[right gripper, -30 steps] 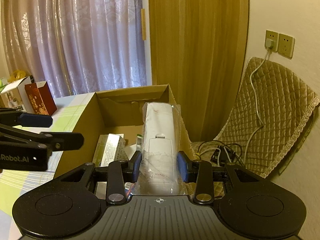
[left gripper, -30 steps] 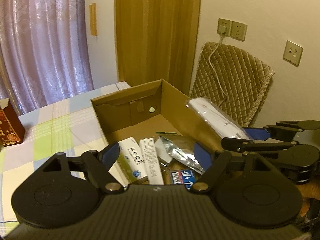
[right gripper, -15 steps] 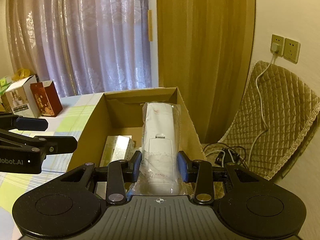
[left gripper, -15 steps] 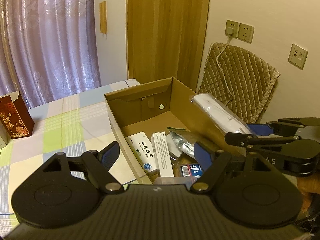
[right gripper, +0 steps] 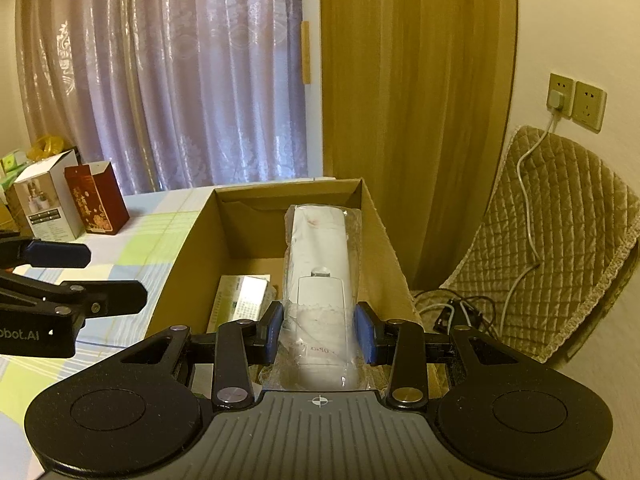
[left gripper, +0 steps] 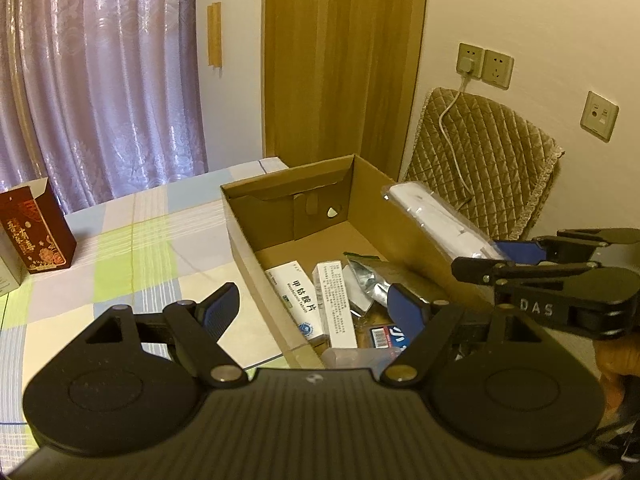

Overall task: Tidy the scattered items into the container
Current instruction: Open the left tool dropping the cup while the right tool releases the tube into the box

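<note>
moved: both grippers pulling back and up, brown cardboard box point(left gripper: 256, 216) shrinking in view
right gripper point(right gripper: 319, 330): jaws clamping plastic-wrapped white remote point(right gripper: 318, 280), hovering above box
left gripper point(left gripper: 312, 306): jaws apart, empty
meaning: remote not yet dropped in

The cardboard box point(left gripper: 256, 236) was plain brown. The tablecloth point(left gripper: 132, 248) bore green, grey and cream checks. The curtain point(right gripper: 168, 80) was mauve with a pale floral pattern; the chair cover point(left gripper: 492, 160) was quilted tan.
</note>
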Action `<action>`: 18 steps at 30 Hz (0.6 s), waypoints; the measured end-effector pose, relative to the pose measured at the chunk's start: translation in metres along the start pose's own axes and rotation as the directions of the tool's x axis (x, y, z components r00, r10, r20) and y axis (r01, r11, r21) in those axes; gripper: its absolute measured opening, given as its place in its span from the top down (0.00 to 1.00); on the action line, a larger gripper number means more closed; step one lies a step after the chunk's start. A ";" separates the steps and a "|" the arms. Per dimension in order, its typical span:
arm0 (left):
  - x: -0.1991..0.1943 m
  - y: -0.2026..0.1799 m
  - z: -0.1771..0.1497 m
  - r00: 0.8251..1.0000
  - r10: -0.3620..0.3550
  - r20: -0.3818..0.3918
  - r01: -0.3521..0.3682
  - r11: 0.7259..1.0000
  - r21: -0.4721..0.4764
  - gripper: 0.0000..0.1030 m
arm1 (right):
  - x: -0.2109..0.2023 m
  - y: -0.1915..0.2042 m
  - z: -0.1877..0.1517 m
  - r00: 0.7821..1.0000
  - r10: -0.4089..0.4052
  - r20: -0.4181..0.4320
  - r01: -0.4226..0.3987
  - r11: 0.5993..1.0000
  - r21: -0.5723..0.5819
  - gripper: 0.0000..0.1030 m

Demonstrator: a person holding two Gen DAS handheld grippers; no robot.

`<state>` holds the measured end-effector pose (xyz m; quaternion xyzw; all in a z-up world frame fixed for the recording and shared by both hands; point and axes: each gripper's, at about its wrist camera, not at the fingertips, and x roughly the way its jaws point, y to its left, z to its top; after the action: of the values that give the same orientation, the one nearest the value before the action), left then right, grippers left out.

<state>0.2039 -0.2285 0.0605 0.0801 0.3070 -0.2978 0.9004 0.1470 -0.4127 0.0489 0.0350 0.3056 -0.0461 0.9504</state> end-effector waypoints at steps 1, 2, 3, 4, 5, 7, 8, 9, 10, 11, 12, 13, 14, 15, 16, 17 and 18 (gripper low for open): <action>0.000 0.002 -0.001 1.000 0.003 -0.002 -0.003 1.000 -0.004 0.25 | 0.001 0.000 0.000 1.000 0.000 -0.001 0.000 1.000 0.001 0.60; 0.001 0.003 -0.002 1.000 0.006 -0.005 -0.006 1.000 -0.007 0.25 | 0.001 0.000 0.000 1.000 0.000 -0.003 0.000 1.000 0.001 0.60; 0.001 0.004 -0.003 1.000 0.008 -0.008 -0.008 1.000 -0.009 0.25 | 0.002 0.000 0.000 1.000 0.000 -0.004 0.000 1.000 0.001 0.60; 0.001 0.005 -0.004 1.000 0.009 -0.010 -0.009 1.000 -0.011 0.25 | 0.003 0.000 0.000 1.000 0.001 -0.006 -0.001 1.000 0.002 0.60; 0.001 0.006 -0.006 1.000 0.011 -0.011 -0.011 1.000 -0.012 0.25 | 0.004 0.000 0.000 1.000 0.002 -0.008 -0.002 1.000 0.003 0.60; 0.002 0.008 -0.007 1.000 0.012 -0.014 -0.013 1.000 -0.014 0.25 | 0.007 0.000 0.000 1.000 0.005 -0.011 -0.005 1.000 0.005 0.60; 0.002 0.008 -0.008 1.000 0.013 -0.015 -0.013 1.000 -0.015 0.25 | 0.008 0.001 0.000 1.000 0.006 -0.012 -0.006 1.000 0.005 0.60; 0.003 0.009 -0.008 1.000 0.014 -0.016 -0.014 1.000 -0.015 0.25 | 0.009 0.001 0.000 1.000 0.008 -0.012 -0.008 1.000 0.005 0.60; 0.003 0.009 -0.008 1.000 0.015 -0.016 -0.015 1.000 -0.015 0.25 | 0.010 0.001 0.001 1.000 0.010 -0.012 -0.010 1.000 0.004 0.60; 0.003 0.010 -0.008 1.000 0.015 -0.016 -0.015 1.000 -0.015 0.25 | 0.010 0.002 0.001 1.000 0.012 -0.012 -0.012 1.000 0.004 0.60; 0.004 0.010 -0.008 1.000 0.015 -0.016 -0.015 1.000 -0.017 0.25 | 0.011 0.002 0.002 1.000 0.015 -0.012 -0.015 1.000 0.003 0.60; 0.004 0.011 -0.008 1.000 0.015 -0.016 -0.015 1.000 -0.019 0.25 | 0.012 0.003 0.002 1.000 0.015 -0.012 -0.015 1.000 0.002 0.60; 0.004 0.012 -0.007 1.000 0.014 -0.015 -0.014 1.000 -0.021 0.25 | 0.014 0.003 0.002 1.000 0.016 -0.013 -0.016 1.000 0.002 0.60; 0.004 0.012 -0.007 1.000 0.013 -0.014 -0.014 1.000 -0.021 0.25 | 0.015 0.003 0.003 1.000 0.020 -0.015 -0.020 1.000 0.005 0.60; 0.004 0.012 -0.007 1.000 0.013 -0.014 -0.013 1.000 -0.022 0.25 | 0.017 0.003 0.003 1.000 0.026 -0.018 -0.025 1.000 0.007 0.60; 0.004 0.013 -0.007 1.000 0.013 -0.014 -0.013 1.000 -0.021 0.25 | 0.018 0.003 0.004 0.999 0.030 -0.021 -0.030 1.000 0.009 0.60; 0.004 0.013 -0.007 1.000 0.013 -0.014 -0.014 1.000 -0.022 0.25 | 0.020 0.003 0.004 0.999 0.037 -0.021 -0.037 0.999 0.011 0.60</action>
<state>0.2102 -0.2176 0.0519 0.0744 0.3157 -0.2878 0.9011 0.1660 -0.4115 0.0404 0.0462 0.3148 -0.0299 0.9475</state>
